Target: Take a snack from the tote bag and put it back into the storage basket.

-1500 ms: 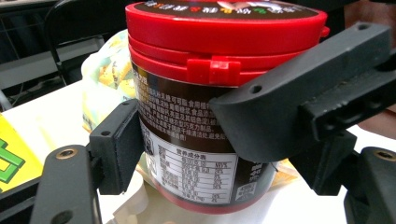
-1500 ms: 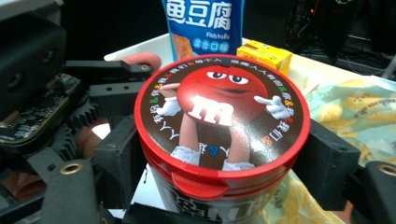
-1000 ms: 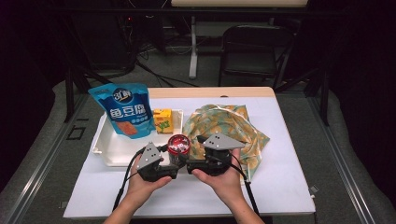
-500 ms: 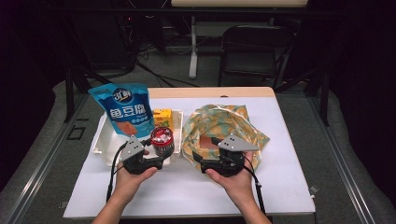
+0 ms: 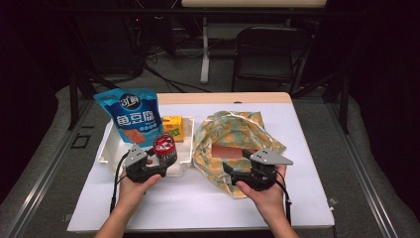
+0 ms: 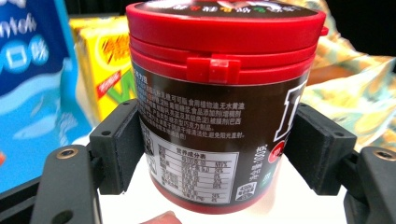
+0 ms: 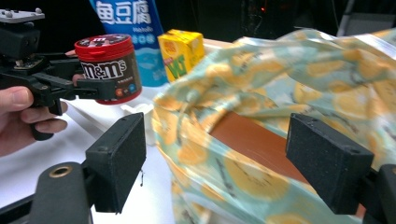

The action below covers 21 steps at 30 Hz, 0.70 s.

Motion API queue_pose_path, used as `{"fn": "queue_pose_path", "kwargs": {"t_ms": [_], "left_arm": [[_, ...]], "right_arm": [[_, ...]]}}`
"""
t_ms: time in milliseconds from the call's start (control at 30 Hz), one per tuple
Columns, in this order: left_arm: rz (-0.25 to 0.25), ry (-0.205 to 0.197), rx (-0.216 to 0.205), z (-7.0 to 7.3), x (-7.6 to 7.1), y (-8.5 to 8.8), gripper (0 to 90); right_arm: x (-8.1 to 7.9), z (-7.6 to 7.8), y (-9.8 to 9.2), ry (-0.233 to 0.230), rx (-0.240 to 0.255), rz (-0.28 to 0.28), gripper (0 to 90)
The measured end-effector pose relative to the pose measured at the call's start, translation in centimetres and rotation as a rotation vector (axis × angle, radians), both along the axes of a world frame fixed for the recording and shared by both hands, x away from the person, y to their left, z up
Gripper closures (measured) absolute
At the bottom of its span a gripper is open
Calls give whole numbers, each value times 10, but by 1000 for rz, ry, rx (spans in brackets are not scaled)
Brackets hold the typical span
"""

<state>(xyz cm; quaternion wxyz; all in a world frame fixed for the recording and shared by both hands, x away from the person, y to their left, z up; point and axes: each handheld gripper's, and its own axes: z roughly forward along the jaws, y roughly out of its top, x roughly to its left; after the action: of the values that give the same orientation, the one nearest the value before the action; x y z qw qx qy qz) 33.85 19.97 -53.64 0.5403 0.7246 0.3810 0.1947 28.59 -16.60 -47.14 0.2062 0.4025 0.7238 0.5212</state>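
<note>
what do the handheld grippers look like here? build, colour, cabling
Both the left gripper and right gripper are black, pistol-gripped units with a grey three-cornered plate on top and a black cable trailing back along the forearm. Jaws are blocky matte-black pads on arms with brass-coloured screw inserts. Forearms are bare, no sleeves.

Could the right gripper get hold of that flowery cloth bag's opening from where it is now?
Probably yes: the right gripper has open jaws already facing the cloth bag with nothing between them.
</note>
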Motion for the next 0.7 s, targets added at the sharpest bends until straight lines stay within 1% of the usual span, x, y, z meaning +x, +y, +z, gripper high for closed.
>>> {"fn": "queue_pose_path", "kwargs": {"t_ms": [33,67,133,233,267,300,367,433,467,500,533,567,600,633,700], "left_arm": [[-1,12,-3,-2,1,1,260],[2,20,4,-4,3,1,260],[13,31,25,-7,4,1,260],[15,47,58,-12,7,0,260],[15,54,73,-14,8,0,260],[16,62,80,-15,9,-1,260],[23,89,97,-19,11,-2,260],[19,113,118,-24,14,-4,260],[24,118,128,-26,15,-5,260],[26,135,141,-27,16,-6,260],[27,136,144,-28,17,-7,260],[17,144,149,-27,18,-6,260],[15,147,149,-27,18,-6,260],[19,151,149,-28,19,-7,260],[20,168,159,-28,20,-8,260]], "right_arm": [[-1,-1,-3,3,-6,-2,200],[-1,-2,-5,5,-9,-8,201],[-2,-6,-9,11,-10,-17,202],[-3,-10,-14,22,5,-36,204],[-2,-11,-15,24,5,-37,205],[-2,-12,-15,25,7,-41,205],[-2,-12,-15,24,7,-41,206],[-2,-12,-15,23,11,-44,208],[-2,-12,-15,22,13,-45,208],[-2,-12,-15,22,10,-48,209],[-2,-13,-15,24,6,-48,210],[-2,-14,-15,23,14,-49,212],[-2,-15,-14,26,13,-53,213],[-2,-15,-14,28,4,-49,213],[-1,-17,-13,31,4,-50,214]]}}
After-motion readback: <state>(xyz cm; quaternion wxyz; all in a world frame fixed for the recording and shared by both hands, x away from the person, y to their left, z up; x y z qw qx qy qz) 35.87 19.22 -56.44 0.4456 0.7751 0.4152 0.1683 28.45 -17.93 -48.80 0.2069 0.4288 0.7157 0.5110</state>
